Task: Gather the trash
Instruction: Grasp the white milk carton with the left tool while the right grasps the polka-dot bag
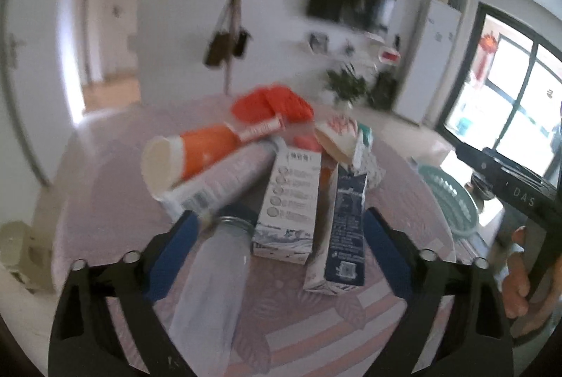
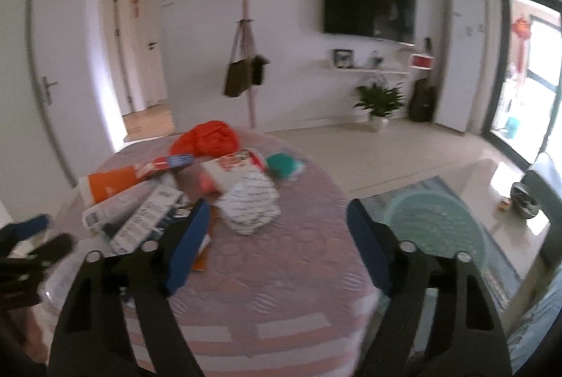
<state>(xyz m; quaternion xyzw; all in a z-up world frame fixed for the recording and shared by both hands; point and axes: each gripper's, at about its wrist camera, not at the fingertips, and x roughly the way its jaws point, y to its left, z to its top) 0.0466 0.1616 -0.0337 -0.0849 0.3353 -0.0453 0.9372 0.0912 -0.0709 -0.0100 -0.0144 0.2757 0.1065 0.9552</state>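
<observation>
We see a tablecloth (image 2: 281,275) in dusty pink with a faint leaf print and pale stripes at its near edge. On it lie an orange-and-white tube (image 1: 196,155), a white carton (image 1: 291,201) with grey print and a blue wave pattern, a navy-and-white carton (image 1: 346,222), a crumpled orange-red bag (image 2: 207,138), a white wrapper (image 2: 251,203) with dark lettering and a teal lid (image 2: 281,164). Beside the table sits a pale green basket (image 2: 435,226). Both grippers carry 2 blue pads (image 2: 189,247) on black fingers.
</observation>
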